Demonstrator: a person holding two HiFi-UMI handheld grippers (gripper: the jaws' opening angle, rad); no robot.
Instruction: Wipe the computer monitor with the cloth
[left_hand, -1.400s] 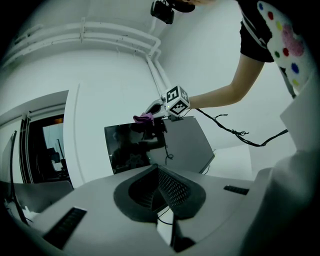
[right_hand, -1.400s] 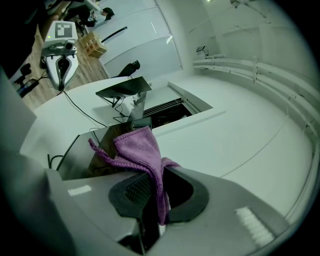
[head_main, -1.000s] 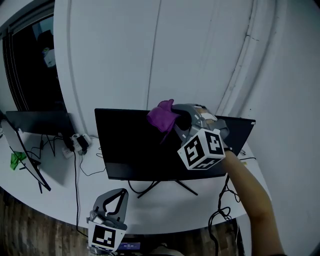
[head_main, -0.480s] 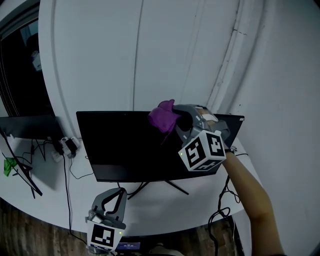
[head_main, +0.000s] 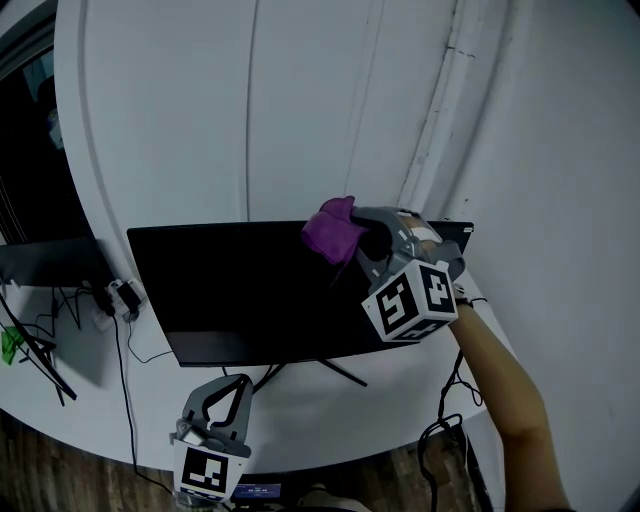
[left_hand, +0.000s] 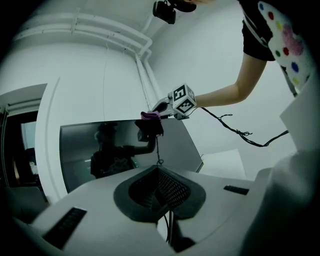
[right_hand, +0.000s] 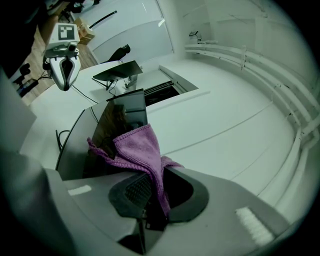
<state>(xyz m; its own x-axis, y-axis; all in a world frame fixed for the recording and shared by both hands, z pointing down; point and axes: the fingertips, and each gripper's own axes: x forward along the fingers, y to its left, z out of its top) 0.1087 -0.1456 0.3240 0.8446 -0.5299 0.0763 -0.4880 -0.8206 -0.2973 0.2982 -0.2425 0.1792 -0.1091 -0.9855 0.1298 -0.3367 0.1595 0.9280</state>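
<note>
A black computer monitor (head_main: 250, 290) stands on a white desk (head_main: 330, 410) against a white wall. My right gripper (head_main: 352, 232) is shut on a purple cloth (head_main: 333, 229) and holds it against the screen's upper edge, right of centre. In the right gripper view the cloth (right_hand: 136, 155) drapes out of the jaws over the monitor (right_hand: 120, 122). My left gripper (head_main: 222, 405) hangs low in front of the desk, shut and empty. From the left gripper view I see the monitor (left_hand: 125, 150), the cloth (left_hand: 150, 117) and the right gripper (left_hand: 159, 107) far ahead.
A second dark screen (head_main: 45, 265) stands at the left with a power adapter (head_main: 118, 297) and cables beside it. More cables (head_main: 445, 430) hang off the desk's right end. The monitor's stand legs (head_main: 320, 370) spread on the desk.
The view has swung right, so the monitor sits further left in frame. The right gripper and cloth have moved toward the monitor's right part along its top edge. The left gripper has stayed put.
</note>
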